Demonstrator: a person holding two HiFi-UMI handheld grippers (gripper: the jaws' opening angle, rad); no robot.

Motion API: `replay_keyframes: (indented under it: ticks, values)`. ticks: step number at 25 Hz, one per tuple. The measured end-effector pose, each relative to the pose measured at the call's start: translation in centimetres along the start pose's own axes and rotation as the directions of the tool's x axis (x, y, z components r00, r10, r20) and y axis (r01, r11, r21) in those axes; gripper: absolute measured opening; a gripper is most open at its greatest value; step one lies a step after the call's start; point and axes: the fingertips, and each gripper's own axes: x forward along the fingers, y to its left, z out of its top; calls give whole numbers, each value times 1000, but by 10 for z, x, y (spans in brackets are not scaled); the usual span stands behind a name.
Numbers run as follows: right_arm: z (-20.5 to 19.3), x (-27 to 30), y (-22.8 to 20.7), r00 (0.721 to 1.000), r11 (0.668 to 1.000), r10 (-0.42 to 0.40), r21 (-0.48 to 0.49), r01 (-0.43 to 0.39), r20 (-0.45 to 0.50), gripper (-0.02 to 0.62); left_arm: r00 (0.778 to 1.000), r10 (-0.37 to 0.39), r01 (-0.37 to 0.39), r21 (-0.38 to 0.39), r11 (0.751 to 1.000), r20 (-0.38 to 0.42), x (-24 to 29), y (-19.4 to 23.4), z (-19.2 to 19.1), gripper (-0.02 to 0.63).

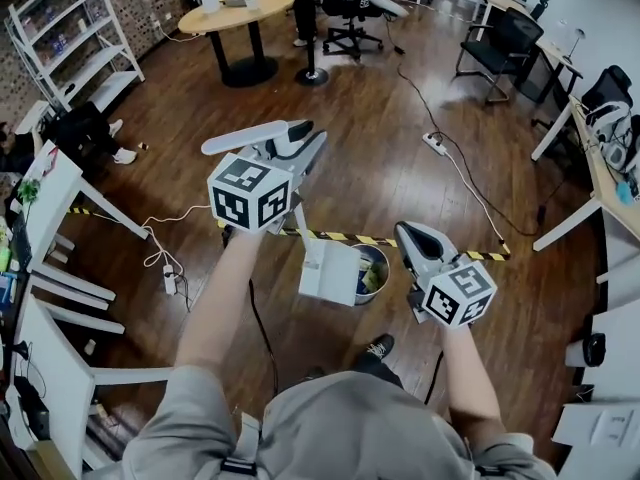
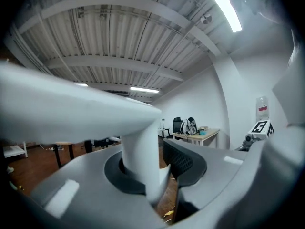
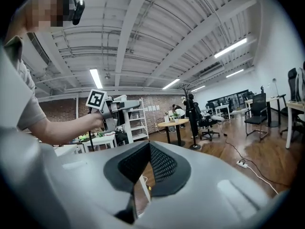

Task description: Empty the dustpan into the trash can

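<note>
We see a brown wooden plank floor (image 1: pixel 400 148) crossed by a strip of yellow-and-black striped tape (image 1: pixel 350 236). Above it hangs a white plastic dustpan with a long upright handle (image 1: pixel 328 271). In the head view its pan covers the left rim of a small round trash can (image 1: pixel 376 268) that stands on the floor with scraps inside. Whether pan and can touch, we cannot tell. Our left hand-held gripper (image 1: pixel 310 140) points level, and its jaws are clamped on the dustpan's white handle just below the crossbar grip at the top. Our right hand-held gripper (image 1: pixel 410 234) sits to the can's right, its jaws drawn together with nothing between them.
</note>
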Motion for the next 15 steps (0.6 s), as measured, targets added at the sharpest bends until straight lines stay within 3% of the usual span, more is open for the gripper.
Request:
replay_keyframes:
  ticks: [6, 15]
  values:
    - [-4, -1, 53, 1000, 1000, -5, -12, 5, 13, 0, 997, 35, -36, 11, 999, 72, -57, 12, 23, 107]
    - [-16, -9, 71, 1000, 1000, 0, -8, 0, -7, 0, 989, 119, -120, 4, 993, 91, -97, 16, -11, 87]
